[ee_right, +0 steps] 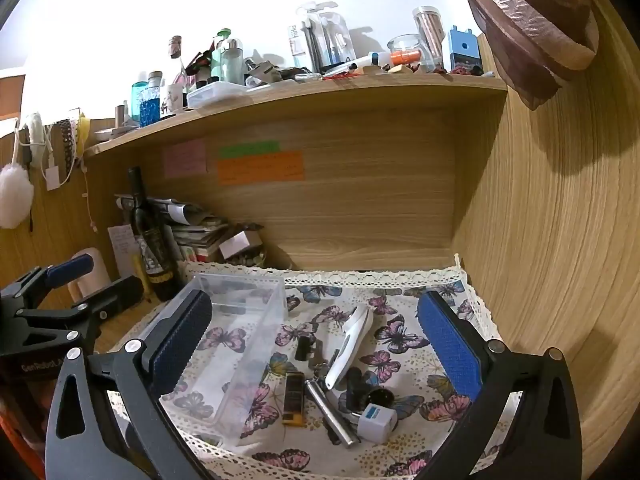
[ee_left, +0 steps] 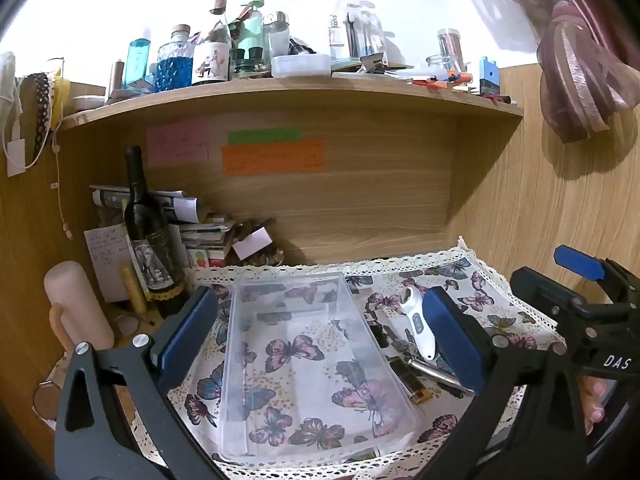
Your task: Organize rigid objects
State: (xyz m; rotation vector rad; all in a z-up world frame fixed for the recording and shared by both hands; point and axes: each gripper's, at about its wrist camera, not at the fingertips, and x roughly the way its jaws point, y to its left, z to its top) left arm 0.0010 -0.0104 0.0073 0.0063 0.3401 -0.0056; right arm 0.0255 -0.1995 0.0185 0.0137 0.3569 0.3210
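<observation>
Both sets of jaws stand spread wide, holding nothing. Ahead of the right gripper (ee_right: pixel 316 344) lies the white handheld thermometer (ee_right: pixel 347 346), long axis running away from it; the clear plastic bin (ee_left: pixel 308 364) sits between the left gripper (ee_left: pixel 320 344) fingers' line.

Right gripper (ee_right: pixel 316 344) jaws wide apart above thermometer (ee_right: pixel 349 346), flashlight (ee_right: pixel 330 414).

White letters "DAS" stood on the black body of the right gripper (ee_left: pixel 576 280). "GenRoboLA", cut off, stood on the left gripper (ee_right: pixel 72 276). The sticky notes (ee_left: pixel 273 158) were unreadable.
</observation>
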